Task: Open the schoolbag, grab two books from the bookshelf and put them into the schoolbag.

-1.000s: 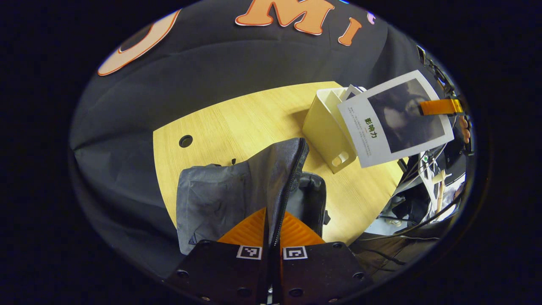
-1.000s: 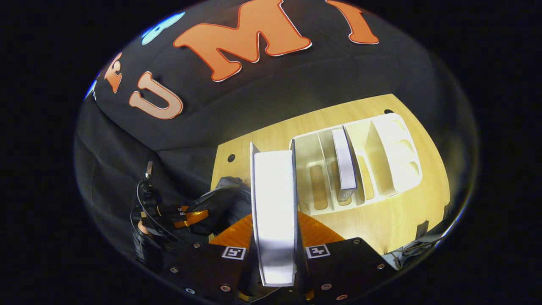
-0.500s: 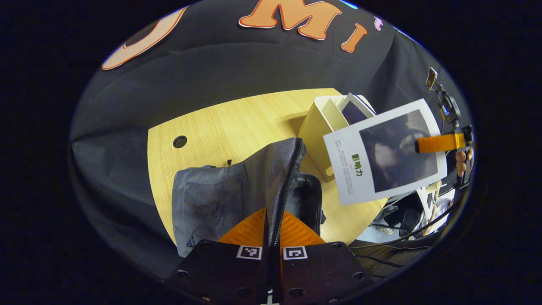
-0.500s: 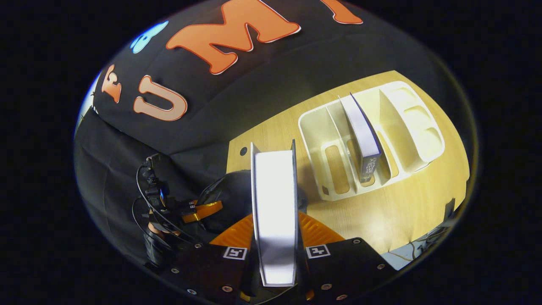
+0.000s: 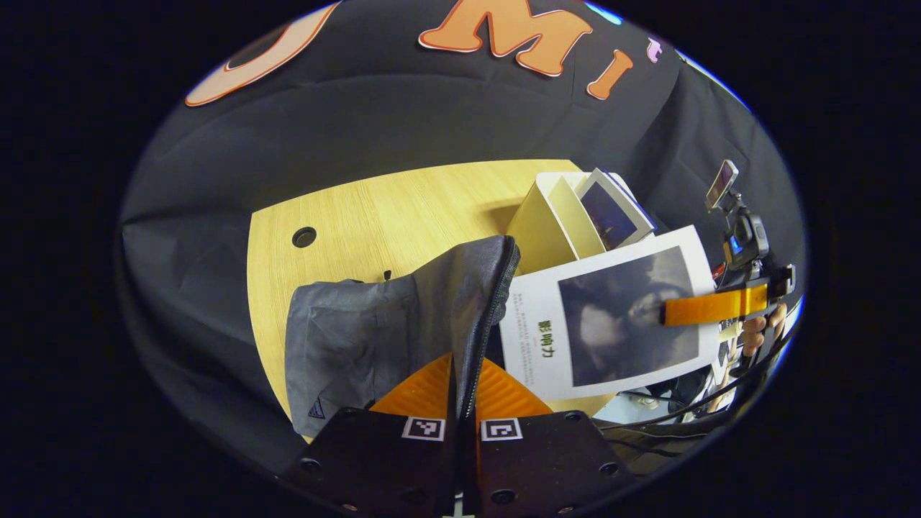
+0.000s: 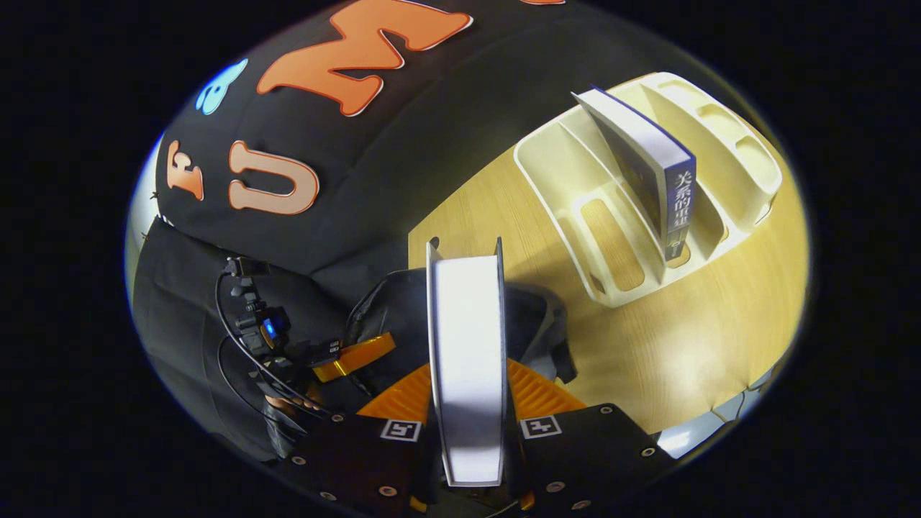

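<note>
In the left gripper view, the left gripper (image 5: 460, 392) has its fingers closed on the zipper edge of the grey schoolbag (image 5: 360, 338), pinching the raised flap between them so that the bag's mouth stands open on the wooden worktop (image 5: 388, 208). This view gives the front cover of the white book (image 5: 604, 316) with its dark picture. The book hangs flat-on just beside the bag's opening and its lower left corner is close to the zipper; whether it touches cannot be told. The right gripper (image 5: 709, 306) shows here at the far right, one finger lying across the cover, with a hand (image 5: 755, 334) behind it.

The right gripper view gives that book (image 6: 468, 360) edge-on, a pale block of pages clamped between the right gripper's own fingers (image 6: 468, 392), which grip both covers. Below it lies the dark open schoolbag (image 6: 403, 316), and the left gripper (image 6: 352, 356) sits at its left rim. The inside of the bag is too dark to tell what it holds.

The cream bookshelf (image 6: 611, 216) stands on the worktop well behind the bag. In the right gripper view its slots are seen from above, with one dark-spined book (image 6: 647, 173) leaning in a middle slot. In the left gripper view the shelf (image 5: 547, 223) shows from its end, with that second book (image 5: 611, 208) poking up out of it.
</note>
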